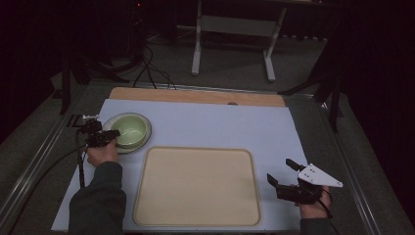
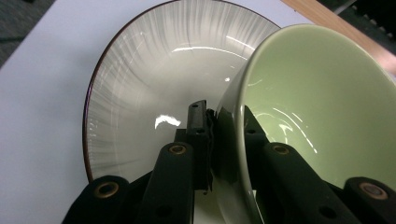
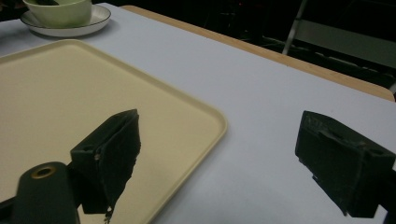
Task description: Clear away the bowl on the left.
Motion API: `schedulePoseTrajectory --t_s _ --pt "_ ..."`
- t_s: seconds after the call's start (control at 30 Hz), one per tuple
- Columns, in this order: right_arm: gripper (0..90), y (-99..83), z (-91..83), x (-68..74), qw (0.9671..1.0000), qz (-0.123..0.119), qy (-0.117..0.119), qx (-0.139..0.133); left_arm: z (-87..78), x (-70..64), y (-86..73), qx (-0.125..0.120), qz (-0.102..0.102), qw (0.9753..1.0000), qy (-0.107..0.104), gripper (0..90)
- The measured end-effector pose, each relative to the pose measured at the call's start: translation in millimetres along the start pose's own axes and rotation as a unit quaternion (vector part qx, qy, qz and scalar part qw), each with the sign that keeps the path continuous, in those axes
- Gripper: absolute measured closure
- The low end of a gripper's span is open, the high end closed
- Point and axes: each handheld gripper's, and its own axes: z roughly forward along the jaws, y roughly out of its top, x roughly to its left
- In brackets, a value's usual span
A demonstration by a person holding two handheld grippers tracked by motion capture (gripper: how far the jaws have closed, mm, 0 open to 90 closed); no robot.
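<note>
A: Left side first. The left gripper (image 2: 212, 140) is clamped on the near wall of the green bowl (image 2: 322, 102), one jaw outside, one inside the rim.

B: And the bowl sits on the streaked plate (image 2: 140, 84), far left of the white mat (image 1: 220, 122), just beyond the tray's far left corner.

A: In the left gripper view it looks tipped, its rim rising off to one side. Whether its foot is clear of the plate, I can't tell.

B: Anything in it?

A: Nothing I can see, just glaze and reflections. The plate carries the bowl and nothing else.

B: The beige tray (image 1: 195, 186) is bare too, lying wide across the near middle, right beside the plate.

A: So if the bowl is headed there, I'd judge it a short swing to the person's right and towards them, and the left hand (image 1: 103, 154) already has it.

B: The right gripper (image 1: 285, 172)?

A: Jaws wide apart, gripping nothing, hovering off the tray's right edge, well apart from the bowl.
</note>
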Motion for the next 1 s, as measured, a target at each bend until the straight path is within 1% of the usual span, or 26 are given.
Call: schedulePoseTrajectory --t_s 0.1,0.2,0.27,0.37,0.47,0.6,0.7,0.93,1.0 --pt "13.6 0.1 -0.2 -0.1 1.0 0.0 0.0 0.0 0.0 3.7 1.1 0.013 -0.009 0.9997 -0.019 82.2" --pt "13.6 0.0 -0.3 -0.3 1.0 0.002 -0.001 0.0 -0.3 4.6 0.4 0.012 -0.01 0.9996 -0.023 82.6" --pt "13.6 0.0 -0.4 -0.3 1.0 0.001 -0.002 0.0 -0.3 4.5 -0.3 0.01 -0.006 0.9996 -0.025 82.6" --pt "13.6 -0.1 -0.5 -0.5 1.0 0.001 -0.002 0.0 -0.2 3.4 -1.4 0.002 -0.003 0.9994 -0.036 82.6" --pt "13.6 -0.5 -0.9 -1.1 1.0 0.004 -0.004 -0.002 -0.6 2.1 -1.6 -0.001 -0.005 0.999 -0.044 82.5" --pt "13.6 -0.5 -1.7 -1.4 1.0 0.005 -0.004 -0.003 -3.9 -0.7 -2.0 -0.011 0.0 0.9986 -0.053 82.5" --pt "13.6 -0.3 -1.5 -1.4 1.0 0.005 -0.004 -0.003 -8.3 -3.1 -2.2 -0.018 0.006 0.9987 -0.049 82.5" --pt "13.6 -0.8 -2.9 -1.3 1.0 0.005 -0.004 -0.006 -20.7 -2.1 -0.9 -0.033 0.014 0.9976 -0.06 82.5" --pt "13.6 -1.0 -3.5 -1.5 1.0 0.005 -0.004 -0.007 -25.1 -1.1 -1.1 -0.04 0.012 0.9972 -0.062 82.5"
